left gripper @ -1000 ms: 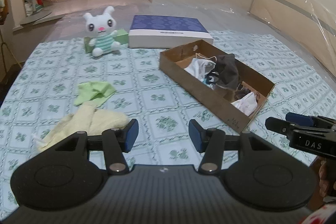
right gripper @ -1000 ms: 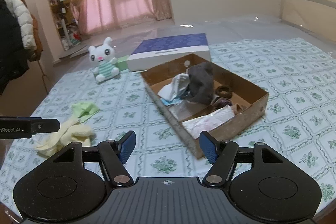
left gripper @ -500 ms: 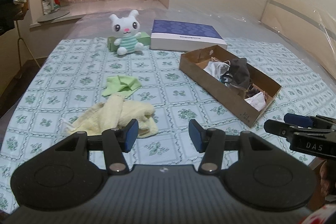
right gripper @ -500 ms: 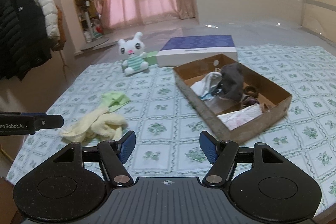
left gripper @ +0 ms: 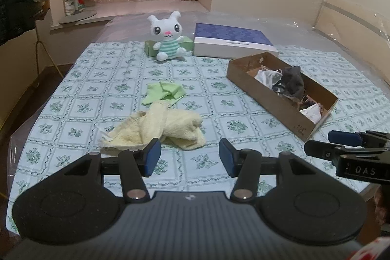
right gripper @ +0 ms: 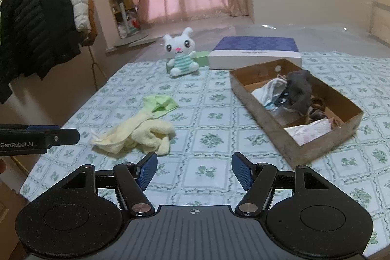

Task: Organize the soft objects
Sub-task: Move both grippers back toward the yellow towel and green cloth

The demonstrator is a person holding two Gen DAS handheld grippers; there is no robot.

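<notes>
You are holding both the left gripper (left gripper: 189, 157) and right gripper (right gripper: 194, 170) spread apart and empty, approaching the crumpled yellow towel (left gripper: 158, 129) lying at twelve o'clock, needing a descent before carrying it toward the cardboard box (left gripper: 265, 99) at two o'clock.

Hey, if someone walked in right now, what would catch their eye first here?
Probably the white bunny plush sitting at the far end of the patterned bedspread, beside a blue-topped box. Nearer, a crumpled cream towel lies just below a small green cloth, with a cardboard tray of clothes to the right.
</notes>
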